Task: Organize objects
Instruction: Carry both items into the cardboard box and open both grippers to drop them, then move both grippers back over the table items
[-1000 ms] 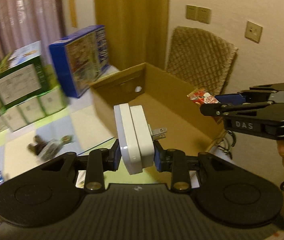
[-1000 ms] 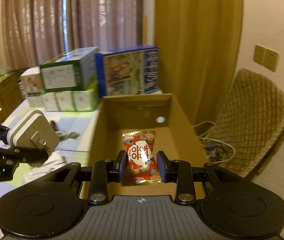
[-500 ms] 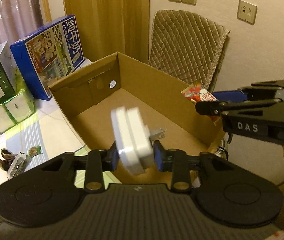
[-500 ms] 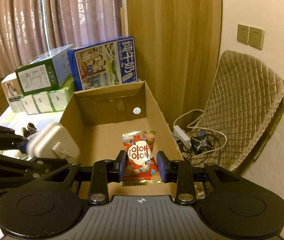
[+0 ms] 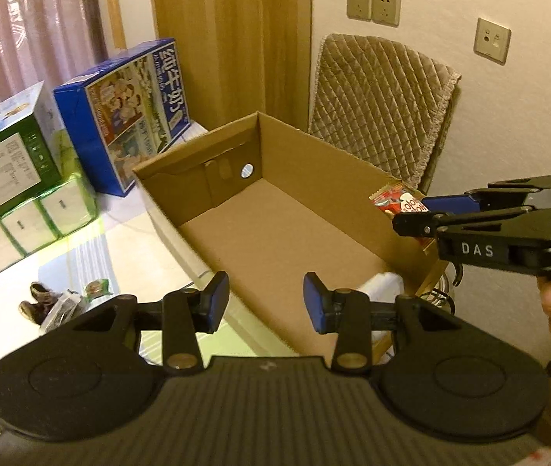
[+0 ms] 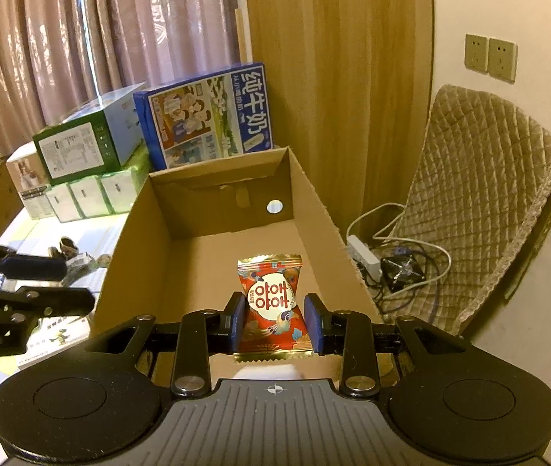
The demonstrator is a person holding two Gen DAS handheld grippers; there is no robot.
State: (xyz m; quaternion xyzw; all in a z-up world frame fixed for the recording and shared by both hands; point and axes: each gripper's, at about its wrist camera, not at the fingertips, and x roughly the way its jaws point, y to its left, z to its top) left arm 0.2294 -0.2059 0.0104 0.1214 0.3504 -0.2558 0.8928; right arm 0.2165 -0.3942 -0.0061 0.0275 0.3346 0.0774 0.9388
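Your left gripper is spread wide with nothing between its blue pads, parked over the near end of the cardboard box. There's a white thing low in the box's near right corner, partly hidden behind the finger, probably a charger, but I can't say for sure. Your right gripper is pinching the red candy packet upright by its sides, already above the box's near end, so letting go should drop it straight inside. More wrapped bits sit on the table left of the box, by the milk carton box.
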